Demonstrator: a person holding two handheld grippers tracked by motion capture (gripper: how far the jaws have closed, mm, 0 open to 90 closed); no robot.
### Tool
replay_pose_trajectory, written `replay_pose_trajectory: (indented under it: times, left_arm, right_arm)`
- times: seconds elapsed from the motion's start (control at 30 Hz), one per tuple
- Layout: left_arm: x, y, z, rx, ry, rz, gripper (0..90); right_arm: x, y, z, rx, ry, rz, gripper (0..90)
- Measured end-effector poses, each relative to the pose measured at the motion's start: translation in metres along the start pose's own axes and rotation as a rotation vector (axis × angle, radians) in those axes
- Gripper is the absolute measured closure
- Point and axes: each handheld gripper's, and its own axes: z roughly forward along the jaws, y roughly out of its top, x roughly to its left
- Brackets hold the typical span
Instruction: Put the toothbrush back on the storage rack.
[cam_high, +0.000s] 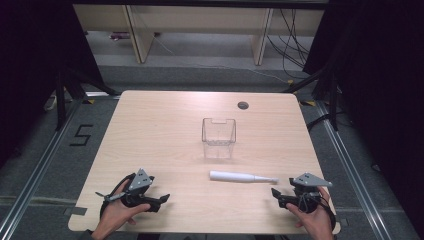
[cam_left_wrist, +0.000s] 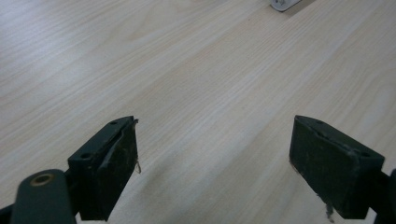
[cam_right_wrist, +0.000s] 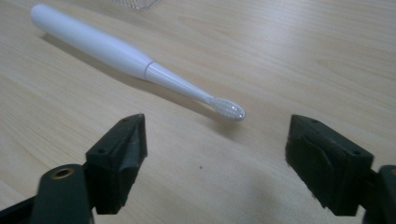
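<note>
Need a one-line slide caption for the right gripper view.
Open right gripper facing the bristle end of a white electric toothbrush lying on the wooden table.

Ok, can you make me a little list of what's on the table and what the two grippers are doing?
table: light wood
toothbrush: white, lying flat, bristle end toward the right gripper
clear container: upright, empty, beyond the toothbrush, apart from it
left gripper: open, holding nothing, near the table's front edge
right gripper: open, holding nothing, close to the bristles, not touching
</note>
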Motion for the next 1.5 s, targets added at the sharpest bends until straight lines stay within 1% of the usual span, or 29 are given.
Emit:
replay_pose_trajectory:
  times: [0.1,0.17,0.2,0.27,0.3,0.33,0.4,0.43,0.5,0.53,0.57,0.67,0.77,0.83,0.87,0.9,0.93,0.97,1.0,1.13,1.17,1.2,1.23,1.3,1.37,1.4,1.43,1.47,1.5]
  left_arm:
    - [-0.001,0.000,0.001,0.001,-0.005,0.004,14.9]
    - [-0.002,0.000,0.002,0.008,-0.003,0.019,14.9]
    - [-0.002,0.000,0.002,0.008,-0.003,0.019,14.9]
    - [-0.004,0.000,0.003,0.001,-0.012,-0.007,14.9]
    - [-0.002,0.000,0.002,0.019,-0.005,0.016,14.9]
    - [-0.002,0.000,0.003,0.015,-0.004,0.014,14.9]
    - [-0.003,0.000,0.003,0.013,-0.006,0.003,14.9]
    - [-0.002,0.000,0.003,0.016,-0.003,0.011,14.9]
    - [-0.002,0.000,0.003,0.015,-0.003,0.014,14.9]
    - [-0.003,0.000,0.003,0.005,-0.016,-0.005,14.9]
    - [-0.003,0.000,0.002,0.016,-0.015,0.009,14.9]
    - [-0.004,0.000,0.003,0.006,-0.016,-0.004,14.9]
    - [-0.002,0.001,0.002,0.015,-0.013,0.013,15.0]
    - [-0.001,0.001,0.002,0.015,-0.008,0.017,15.0]
    - [-0.001,0.001,0.002,0.014,-0.008,0.017,15.0]
    - [-0.002,0.001,0.002,0.012,-0.010,0.008,15.0]
    - [-0.002,0.001,0.001,0.014,-0.013,0.008,15.0]
    - [-0.002,0.001,0.001,0.013,-0.012,0.006,15.0]
    - [-0.002,0.001,0.001,0.012,-0.012,0.008,15.0]
    - [-0.001,0.000,0.001,0.012,-0.010,0.006,15.0]
    - [-0.001,0.000,0.001,0.012,-0.009,0.007,15.0]
    - [-0.001,0.001,0.001,0.010,-0.003,0.010,15.0]
    - [-0.001,0.000,0.001,0.008,-0.003,0.013,15.0]
    - [-0.001,0.001,0.001,0.010,-0.002,0.012,15.0]
    - [-0.001,0.000,0.001,0.013,-0.006,0.008,15.0]
    - [-0.001,0.001,0.001,0.012,-0.007,0.007,15.0]
    - [-0.001,0.001,0.001,0.012,-0.007,0.007,15.0]
    - [-0.001,0.001,0.001,0.011,-0.002,0.010,15.1]
    - [-0.001,0.001,0.001,0.011,-0.002,0.010,15.2]
  right_arm:
    - [0.000,0.000,0.000,0.010,-0.007,-0.007,21.9]
    - [-0.002,-0.001,0.002,0.001,0.005,-0.011,22.6]
    - [-0.001,-0.001,0.001,0.006,-0.002,-0.001,22.6]
    - [-0.003,-0.001,0.002,0.004,-0.002,-0.008,22.6]
    - [-0.003,-0.001,0.002,0.004,-0.002,-0.008,22.6]
    - [-0.003,0.000,0.000,0.010,-0.018,-0.012,22.6]
    - [-0.004,-0.001,0.001,-0.003,-0.020,-0.029,22.6]
    - [-0.001,0.000,0.001,0.013,0.000,0.015,22.6]
    - [-0.001,0.000,0.001,0.010,-0.002,0.012,23.4]
    - [-0.002,0.000,0.001,0.009,-0.007,0.006,23.8]
    - [-0.002,0.001,0.000,0.015,0.003,0.012,24.6]
    - [-0.002,0.001,0.000,0.008,-0.001,0.008,24.6]
    - [-0.001,0.002,0.001,-0.004,0.007,0.016,25.0]
    - [-0.001,0.004,0.000,-0.008,-0.009,0.008,25.9]
    - [0.000,0.005,0.000,-0.004,0.013,0.011,26.3]
    - [0.000,0.006,0.000,-0.011,0.004,-0.001,26.8]
    - [0.002,0.007,0.001,-0.007,0.021,0.016,27.5]
    - [0.002,0.009,0.002,-0.012,0.010,-0.006,28.3]
    - [0.006,0.013,0.004,-0.018,0.029,-0.005,30.3]
    - [0.011,0.018,0.005,-0.036,0.039,-0.027,32.2]
    - [0.016,0.020,0.005,-0.027,0.055,0.012,33.4]
    - [0.016,0.023,0.007,-0.038,0.060,-0.019,34.0]
    - [0.017,0.025,0.008,-0.040,0.067,-0.012,35.3]
    - [0.023,0.031,0.012,-0.053,0.100,-0.020,41.0]
    - [0.025,0.032,0.013,-0.059,0.100,-0.022,43.6]
    - [0.029,0.036,0.016,-0.064,0.122,-0.034,48.4]
    - [0.029,0.036,0.016,-0.064,0.122,-0.034,48.4]
    - [0.033,0.040,0.018,-0.046,0.128,-0.046,54.3]
    - [0.033,0.040,0.018,-0.046,0.128,-0.046,54.3]
